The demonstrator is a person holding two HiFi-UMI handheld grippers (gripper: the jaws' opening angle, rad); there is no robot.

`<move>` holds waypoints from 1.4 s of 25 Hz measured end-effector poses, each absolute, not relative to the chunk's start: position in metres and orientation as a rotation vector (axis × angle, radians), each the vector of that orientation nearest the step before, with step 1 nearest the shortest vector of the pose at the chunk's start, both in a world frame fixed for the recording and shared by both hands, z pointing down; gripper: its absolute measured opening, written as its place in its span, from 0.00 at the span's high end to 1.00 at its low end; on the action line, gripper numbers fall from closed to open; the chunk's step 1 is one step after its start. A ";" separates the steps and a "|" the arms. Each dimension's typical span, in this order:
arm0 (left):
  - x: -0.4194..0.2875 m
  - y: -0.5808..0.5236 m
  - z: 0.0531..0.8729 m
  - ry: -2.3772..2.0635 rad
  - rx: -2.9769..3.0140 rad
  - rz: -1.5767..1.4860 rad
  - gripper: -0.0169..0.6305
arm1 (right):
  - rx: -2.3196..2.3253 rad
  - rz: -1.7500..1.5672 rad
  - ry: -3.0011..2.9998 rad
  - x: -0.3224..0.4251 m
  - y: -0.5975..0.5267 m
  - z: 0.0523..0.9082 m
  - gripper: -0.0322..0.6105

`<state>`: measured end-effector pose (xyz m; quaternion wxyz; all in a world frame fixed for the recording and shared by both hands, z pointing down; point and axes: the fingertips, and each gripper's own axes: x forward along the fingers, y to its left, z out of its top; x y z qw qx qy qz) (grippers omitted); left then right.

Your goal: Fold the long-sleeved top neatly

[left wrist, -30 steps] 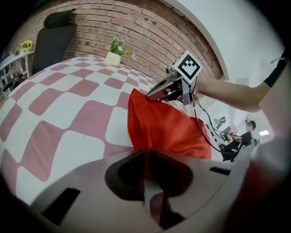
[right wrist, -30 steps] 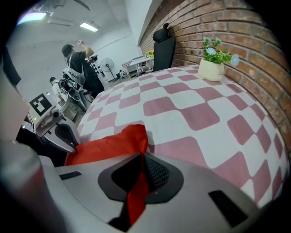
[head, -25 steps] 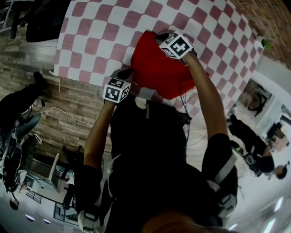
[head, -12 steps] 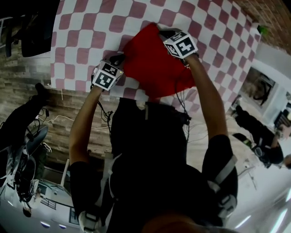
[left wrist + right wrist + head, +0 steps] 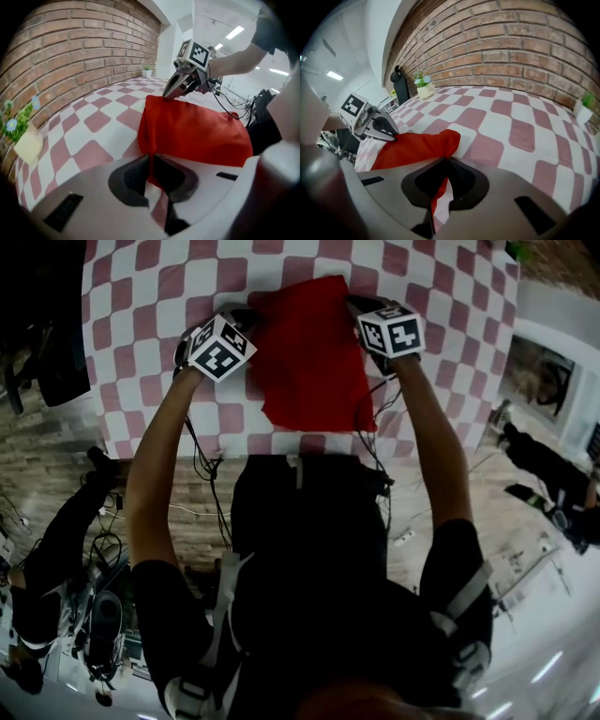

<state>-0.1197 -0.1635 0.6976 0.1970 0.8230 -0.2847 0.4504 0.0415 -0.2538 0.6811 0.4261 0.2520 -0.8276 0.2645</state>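
CHECKED CLOTH, RED TOP: A tabletop under a smooth cloth of red and white squares spreads below both claws, with a rough brick wall rising beyond them. The long-sleeved top, soft red fabric folded to a rough rectangle, spans the gap between the two claws. The left claw is pinched narrow on one far corner of the top. The right claw grips the opposite corner, with red fabric bunched between its dark pads. A small potted plant stands well past the left claw, against the wall.
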 end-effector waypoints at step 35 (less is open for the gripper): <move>-0.049 -0.260 0.698 -0.665 2.478 1.344 0.92 | 0.605 0.675 -2.069 0.124 -0.300 0.666 0.67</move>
